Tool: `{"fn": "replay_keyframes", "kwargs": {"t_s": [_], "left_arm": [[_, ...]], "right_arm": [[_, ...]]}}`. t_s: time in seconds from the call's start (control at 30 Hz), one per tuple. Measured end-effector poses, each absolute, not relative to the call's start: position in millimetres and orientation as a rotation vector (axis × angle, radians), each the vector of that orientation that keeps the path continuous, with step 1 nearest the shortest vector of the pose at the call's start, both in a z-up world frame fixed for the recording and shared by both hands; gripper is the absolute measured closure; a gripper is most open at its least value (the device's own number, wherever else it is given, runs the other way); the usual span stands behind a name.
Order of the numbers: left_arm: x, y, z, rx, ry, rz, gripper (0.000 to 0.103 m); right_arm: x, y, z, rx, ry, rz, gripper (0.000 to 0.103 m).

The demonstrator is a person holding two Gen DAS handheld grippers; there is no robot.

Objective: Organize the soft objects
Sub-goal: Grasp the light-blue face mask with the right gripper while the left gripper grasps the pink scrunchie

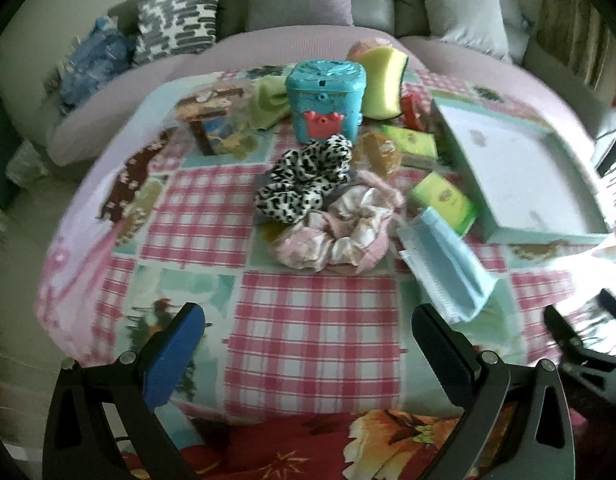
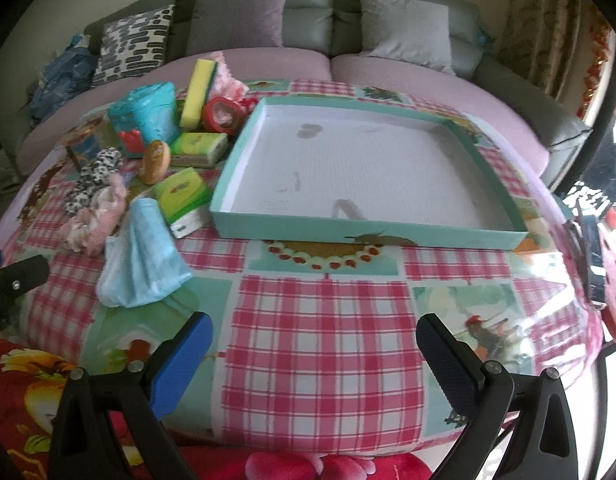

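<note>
Scrunchies [image 1: 308,168], face mask [image 1: 447,260] beside tray [image 2: 387,232] — both hand-held grippers [image 1: 308,344] [image 2: 313,344] wide open, empty

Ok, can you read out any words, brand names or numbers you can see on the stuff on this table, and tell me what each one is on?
No text reads clearly in either view.
Green tissue packs: each has an oval logo, too blurred to read.
Teal container: a red crab shape on the front, no words legible.
Teal tray: printed pictures on its wall, no lettering legible.
Red tape roll: nothing legible.
Tablecloth: pictures only.
</note>
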State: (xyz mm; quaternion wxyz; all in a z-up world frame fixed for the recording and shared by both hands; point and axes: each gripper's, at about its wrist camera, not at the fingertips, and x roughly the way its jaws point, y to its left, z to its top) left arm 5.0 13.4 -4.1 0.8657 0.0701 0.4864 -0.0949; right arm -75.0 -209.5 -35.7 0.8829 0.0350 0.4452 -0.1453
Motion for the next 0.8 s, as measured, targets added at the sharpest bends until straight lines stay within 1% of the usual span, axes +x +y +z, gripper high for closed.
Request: {"fn": "replay_keyframes", "kwargs": {"t_s": [0.37, 0.53, 0.8], "left_arm": [[43.6, 34.3, -0.3, 0.044, 1.011, -0.278, 0.0], [58.1, 34.3, -13.3, 0.019, 1.065, -0.329, 0.0], [78.5, 18.8, -32.6, 0.059, 1.15, -0.334, 0.0]], "right_arm": [[-43.1, -170.9, -34.3, 0.122, 0.976, -0.034, 0.0], [-24.4, -151.9, -42.1, 0.105, 1.014, 0.025, 0.0], [-0.2, -138.7, -62.9, 0.073, 1.091, 0.036, 0.0]]}}
